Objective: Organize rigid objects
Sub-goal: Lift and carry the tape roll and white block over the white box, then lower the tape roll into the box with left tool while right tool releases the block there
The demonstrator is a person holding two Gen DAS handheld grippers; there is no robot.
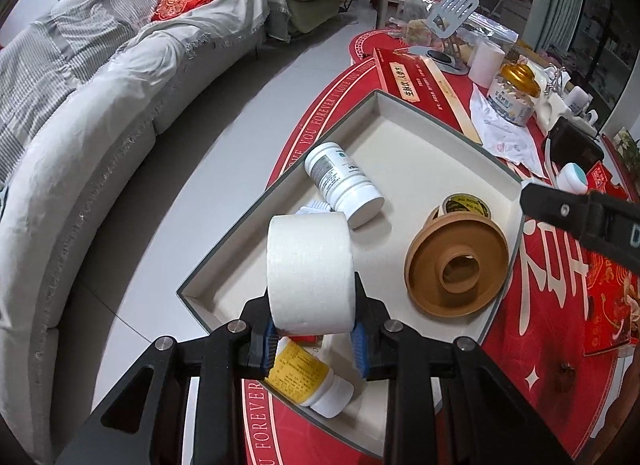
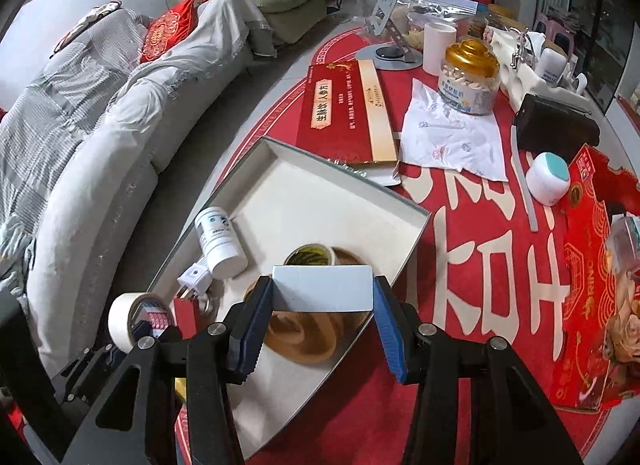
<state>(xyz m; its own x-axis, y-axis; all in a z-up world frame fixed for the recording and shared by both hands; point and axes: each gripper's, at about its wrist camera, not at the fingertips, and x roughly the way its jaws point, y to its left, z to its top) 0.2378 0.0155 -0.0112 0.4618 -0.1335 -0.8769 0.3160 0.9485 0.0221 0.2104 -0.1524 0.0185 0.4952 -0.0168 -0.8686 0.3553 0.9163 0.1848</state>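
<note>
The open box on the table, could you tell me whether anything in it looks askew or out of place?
In the open box, the white bottle lies tipped on its side, as does a yellow-labelled bottle near the front corner. Nothing looks spilled or damaged.

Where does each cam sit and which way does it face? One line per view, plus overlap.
Left wrist: on the left gripper, angled down into the shallow tray; its fingers clamp a white tape roll; right gripper's tip intrudes.
Right wrist: on the right gripper, angled down over the tray's edge; fingers clamp a white flat box; left gripper shows bottom left.
Shared: tray, white bottle, brown tape roll, sofa.
</note>
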